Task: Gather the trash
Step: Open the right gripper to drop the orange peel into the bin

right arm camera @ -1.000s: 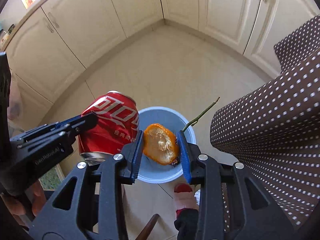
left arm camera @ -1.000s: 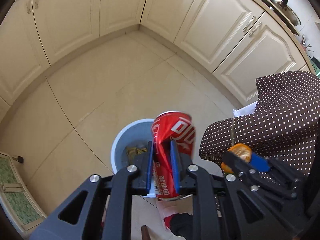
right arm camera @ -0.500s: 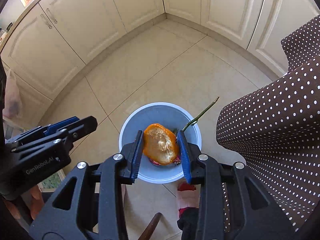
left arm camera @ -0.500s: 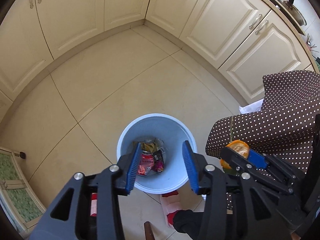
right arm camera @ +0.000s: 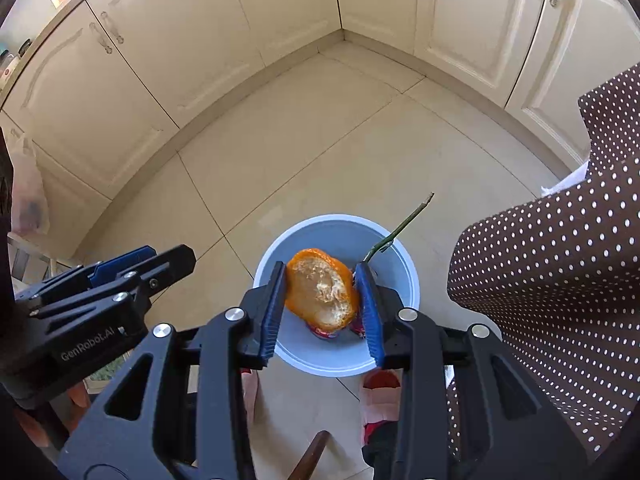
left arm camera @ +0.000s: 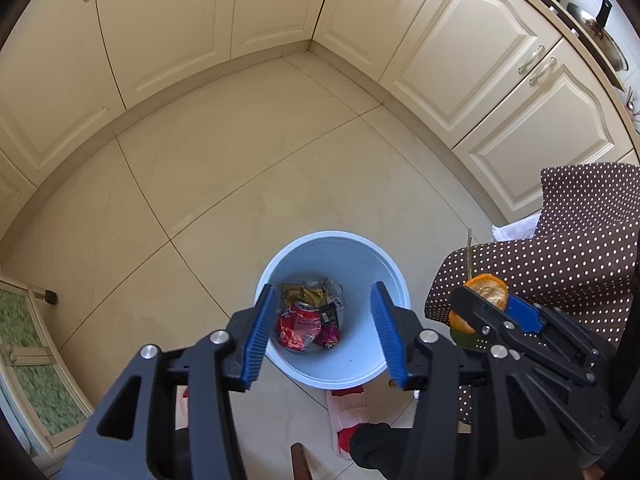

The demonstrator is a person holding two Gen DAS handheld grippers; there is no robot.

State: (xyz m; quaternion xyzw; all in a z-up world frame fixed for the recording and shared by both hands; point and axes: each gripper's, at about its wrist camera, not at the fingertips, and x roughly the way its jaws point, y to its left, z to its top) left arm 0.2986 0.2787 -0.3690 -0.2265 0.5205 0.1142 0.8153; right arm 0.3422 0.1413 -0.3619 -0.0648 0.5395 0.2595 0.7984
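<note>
A pale blue bin (left arm camera: 362, 256) stands on the tiled floor below both grippers; it also shows in the right wrist view (right arm camera: 404, 276). A crushed red can (left arm camera: 298, 326) lies inside it among wrappers. My left gripper (left arm camera: 324, 334) is open and empty above the bin. My right gripper (right arm camera: 322, 300) is shut on an orange peel (right arm camera: 320, 294) with a green stem (right arm camera: 394, 234), held over the bin. The peel also shows in the left wrist view (left arm camera: 486, 292), right of the bin.
A brown polka-dot cloth (right arm camera: 560, 280) hangs at the right, close to the bin. Cream cabinets (left arm camera: 460, 60) line the far walls. A pink slipper (left arm camera: 346, 408) sits just below the bin. A green-patterned panel (left arm camera: 24, 340) is at the left.
My left gripper opened and let go of the red can, which dropped into the bin. The right gripper still holds the peel over the bin.
</note>
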